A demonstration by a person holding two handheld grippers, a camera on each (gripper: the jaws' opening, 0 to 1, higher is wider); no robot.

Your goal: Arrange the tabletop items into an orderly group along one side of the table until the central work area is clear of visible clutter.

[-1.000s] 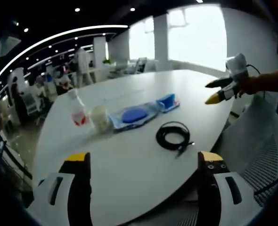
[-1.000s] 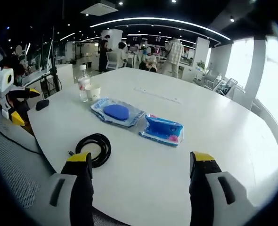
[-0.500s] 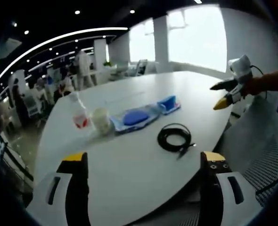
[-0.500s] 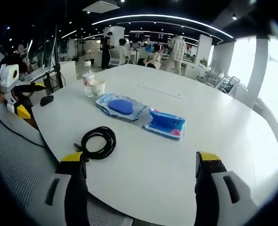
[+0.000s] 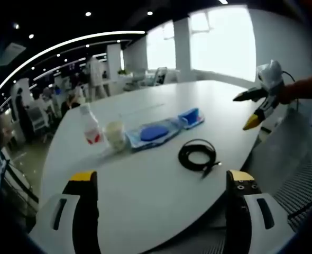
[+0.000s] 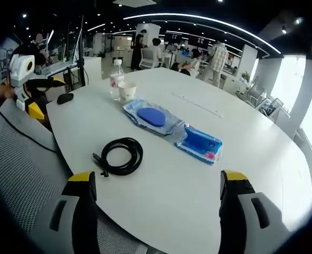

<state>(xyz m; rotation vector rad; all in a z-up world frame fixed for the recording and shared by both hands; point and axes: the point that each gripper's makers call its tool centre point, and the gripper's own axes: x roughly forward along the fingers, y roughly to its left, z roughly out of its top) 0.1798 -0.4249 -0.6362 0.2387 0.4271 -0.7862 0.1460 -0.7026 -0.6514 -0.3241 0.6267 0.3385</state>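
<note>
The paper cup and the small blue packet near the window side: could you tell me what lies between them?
In the right gripper view, the flat pouch with the blue disc lies between the paper cup and the small blue packet.

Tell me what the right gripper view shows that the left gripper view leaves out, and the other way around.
Right gripper view's extras: a dark mouse near the edge of the table, and the left gripper, open, held off beyond that edge. Left gripper view's extras: bright windows and the right gripper, open, off the table's edge. Shared: the water bottle, paper cup, blue pouch, blue packet and coiled black cable, none touched by a gripper, plus a mesh chair.
</note>
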